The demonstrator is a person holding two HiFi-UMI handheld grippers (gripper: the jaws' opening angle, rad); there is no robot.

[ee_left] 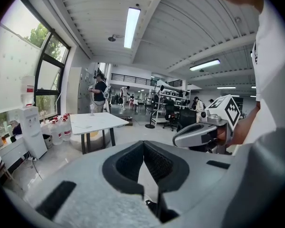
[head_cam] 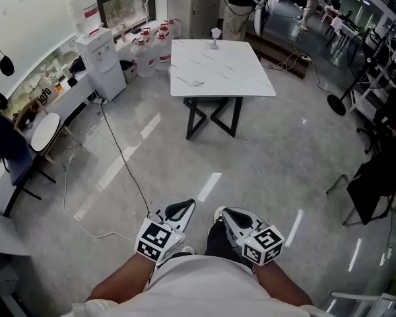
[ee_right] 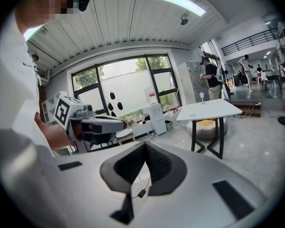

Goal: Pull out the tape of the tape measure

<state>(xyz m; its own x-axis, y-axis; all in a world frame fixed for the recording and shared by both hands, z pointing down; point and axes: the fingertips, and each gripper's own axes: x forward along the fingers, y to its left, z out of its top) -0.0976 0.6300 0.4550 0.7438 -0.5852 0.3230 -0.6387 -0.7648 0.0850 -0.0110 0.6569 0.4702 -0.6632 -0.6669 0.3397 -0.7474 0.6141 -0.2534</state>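
Well ahead, table (head_cam: pixel 224 68), left hand-held gripper (head_cam: pixel 180 209), right hand-held gripper (head_cam: pixel 232 216), closed

You carry two tongs: the left tongs (head_cam: pixel 185 207) and the right tongs (head_cam: pixel 223 213). Ahead of you stands one white surface (head_cam: pixel 221 71) with one small white object (head_cam: pixel 215 37) on it. Off to your left are one water dispenser (head_cam: pixel 102 61), at least three big water bottles (head_cam: pixel 162 48), one round white stool (head_cam: pixel 45 131) and one blue chair (head_cam: pixel 6 144). One black cable (head_cam: pixel 122 154) crosses the floor (head_cam: pixel 277 157).
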